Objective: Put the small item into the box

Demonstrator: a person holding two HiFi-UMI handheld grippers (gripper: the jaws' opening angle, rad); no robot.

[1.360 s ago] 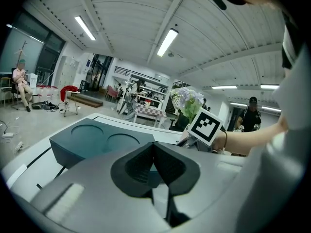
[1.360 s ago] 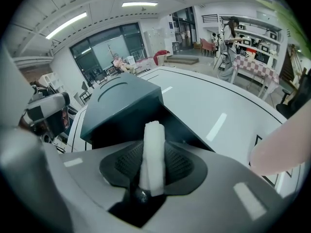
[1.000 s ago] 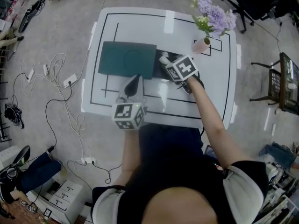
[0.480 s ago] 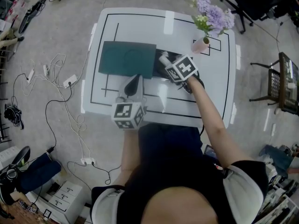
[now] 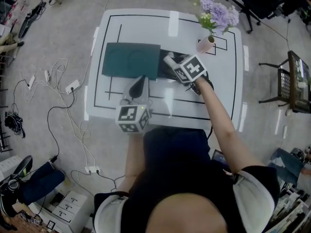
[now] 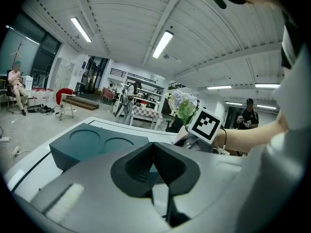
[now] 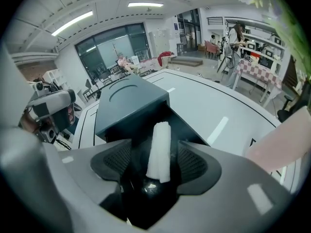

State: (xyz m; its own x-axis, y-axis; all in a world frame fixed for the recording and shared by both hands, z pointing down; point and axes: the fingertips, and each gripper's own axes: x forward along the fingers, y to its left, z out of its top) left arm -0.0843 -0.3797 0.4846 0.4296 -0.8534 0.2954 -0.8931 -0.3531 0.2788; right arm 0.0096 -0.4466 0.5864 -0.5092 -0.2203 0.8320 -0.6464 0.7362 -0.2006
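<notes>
One white roll (image 7: pixel 159 149) in the open box (image 7: pixel 127 105)

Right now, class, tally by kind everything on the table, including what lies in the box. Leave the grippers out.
Box: 1
White roll: 1
Vase with flowers: 1
Total: 3

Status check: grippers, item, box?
Right gripper jaws just opening, white roll loose between them, over black box. Left gripper shut, empty. Nothing blocking.
</notes>
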